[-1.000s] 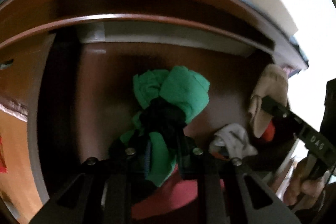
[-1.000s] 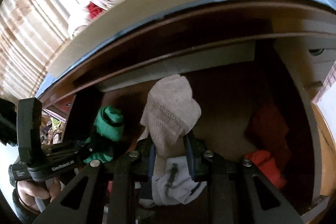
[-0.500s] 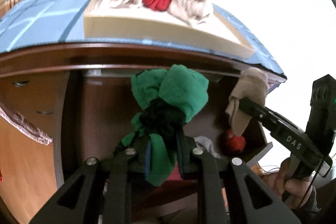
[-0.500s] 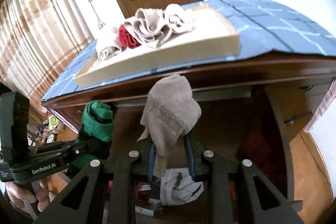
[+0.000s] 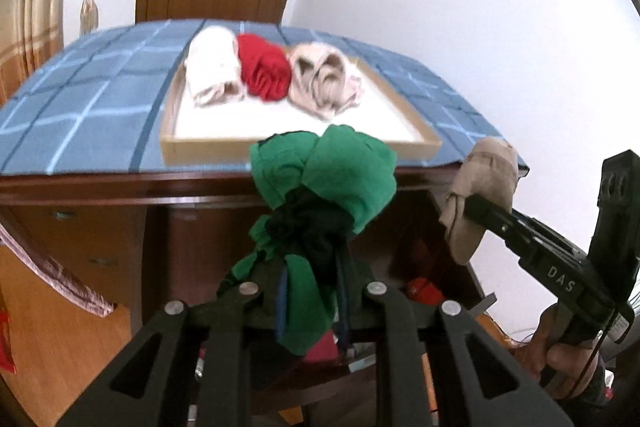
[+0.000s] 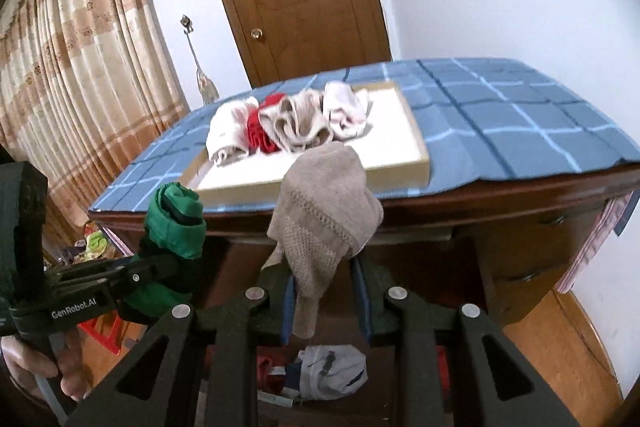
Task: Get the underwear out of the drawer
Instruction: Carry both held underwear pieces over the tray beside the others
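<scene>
Carry step: left gripper (image 5: 312, 291) fingers clamp crumpled green cotton underwear (image 5: 332, 179); right gripper (image 6: 324, 291) grips beige knit underwear (image 6: 324, 211). Next: reach over shallow wooden tray (image 6: 416, 163), release.

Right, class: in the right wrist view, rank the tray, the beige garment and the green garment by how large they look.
1. tray
2. beige garment, enlarged by nearness to the camera
3. green garment

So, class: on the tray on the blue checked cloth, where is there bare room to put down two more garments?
The tray is crowded along its far side, where a row of rolled garments lies. Bare white floor shows between that row and the near rim, and beside the right rim.
</scene>
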A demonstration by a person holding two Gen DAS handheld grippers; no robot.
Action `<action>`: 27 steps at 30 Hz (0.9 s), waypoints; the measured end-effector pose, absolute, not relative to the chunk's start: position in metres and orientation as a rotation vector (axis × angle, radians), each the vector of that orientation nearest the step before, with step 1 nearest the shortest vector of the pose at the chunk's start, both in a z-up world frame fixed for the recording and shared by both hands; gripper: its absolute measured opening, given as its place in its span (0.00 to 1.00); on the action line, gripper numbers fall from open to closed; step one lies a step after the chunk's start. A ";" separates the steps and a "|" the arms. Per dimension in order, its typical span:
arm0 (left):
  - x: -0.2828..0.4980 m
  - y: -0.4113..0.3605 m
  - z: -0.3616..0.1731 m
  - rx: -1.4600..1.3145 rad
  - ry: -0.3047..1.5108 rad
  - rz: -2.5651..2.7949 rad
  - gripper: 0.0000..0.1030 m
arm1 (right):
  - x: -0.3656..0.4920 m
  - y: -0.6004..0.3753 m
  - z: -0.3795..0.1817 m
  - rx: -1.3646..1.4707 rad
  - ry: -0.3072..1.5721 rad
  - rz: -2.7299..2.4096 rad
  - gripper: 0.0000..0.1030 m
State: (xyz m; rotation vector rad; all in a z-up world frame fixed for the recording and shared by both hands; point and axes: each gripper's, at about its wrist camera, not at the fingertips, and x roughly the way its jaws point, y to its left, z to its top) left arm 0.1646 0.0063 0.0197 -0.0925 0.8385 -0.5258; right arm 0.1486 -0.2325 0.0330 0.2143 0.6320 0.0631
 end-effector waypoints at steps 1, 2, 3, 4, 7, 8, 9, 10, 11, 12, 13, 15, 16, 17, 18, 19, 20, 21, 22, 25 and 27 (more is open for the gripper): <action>0.165 0.005 0.024 -0.087 0.827 -0.526 0.16 | 0.148 -0.234 0.037 0.210 0.623 0.060 0.27; 0.165 0.004 0.028 -0.082 0.817 -0.526 0.16 | 0.147 -0.235 0.041 0.204 0.612 0.058 0.27; 0.166 0.003 0.031 -0.078 0.808 -0.525 0.16 | 0.147 -0.236 0.044 0.198 0.604 0.056 0.27; 0.167 0.001 0.035 -0.074 0.800 -0.525 0.16 | 0.147 -0.236 0.047 0.192 0.597 0.054 0.27; 0.171 -0.004 0.045 -0.062 0.778 -0.520 0.16 | 0.148 -0.239 0.057 0.181 0.573 0.047 0.27; 0.172 -0.006 0.047 -0.057 0.771 -0.520 0.16 | 0.147 -0.240 0.060 0.177 0.566 0.046 0.27; 0.173 -0.008 0.050 -0.052 0.766 -0.519 0.16 | 0.148 -0.240 0.063 0.173 0.558 0.045 0.27; 0.175 -0.011 0.053 -0.046 0.758 -0.517 0.16 | 0.149 -0.241 0.065 0.171 0.553 0.045 0.27; 0.176 -0.013 0.055 -0.042 0.752 -0.516 0.16 | 0.150 -0.242 0.067 0.169 0.549 0.046 0.27; 0.178 -0.015 0.057 -0.037 0.745 -0.514 0.16 | 0.151 -0.243 0.069 0.167 0.544 0.046 0.27; 0.180 -0.017 0.060 -0.032 0.739 -0.511 0.16 | 0.151 -0.244 0.071 0.165 0.539 0.044 0.27; 0.184 -0.022 0.064 -0.022 0.730 -0.503 0.16 | 0.153 -0.246 0.074 0.164 0.531 0.041 0.27; 0.186 -0.024 0.066 -0.020 0.727 -0.500 0.16 | 0.155 -0.247 0.076 0.165 0.527 0.039 0.27; 0.188 -0.025 0.067 -0.017 0.723 -0.496 0.16 | 0.156 -0.248 0.077 0.165 0.526 0.039 0.27; 0.190 -0.027 0.068 -0.012 0.719 -0.493 0.16 | 0.158 -0.250 0.078 0.165 0.524 0.040 0.27; 0.191 -0.029 0.069 -0.006 0.715 -0.489 0.16 | 0.159 -0.250 0.079 0.164 0.522 0.039 0.27; 0.192 -0.031 0.070 -0.002 0.712 -0.488 0.16 | 0.160 -0.251 0.080 0.162 0.520 0.038 0.27; 0.194 -0.033 0.071 0.001 0.710 -0.487 0.16 | 0.161 -0.252 0.081 0.158 0.517 0.038 0.27; 0.196 -0.034 0.072 0.002 0.709 -0.485 0.16 | 0.162 -0.253 0.082 0.156 0.515 0.036 0.27; 0.199 -0.037 0.073 0.005 0.705 -0.480 0.16 | 0.166 -0.256 0.086 0.155 0.508 0.032 0.27; 0.201 -0.039 0.075 0.008 0.701 -0.478 0.16 | 0.169 -0.258 0.090 0.153 0.502 0.028 0.27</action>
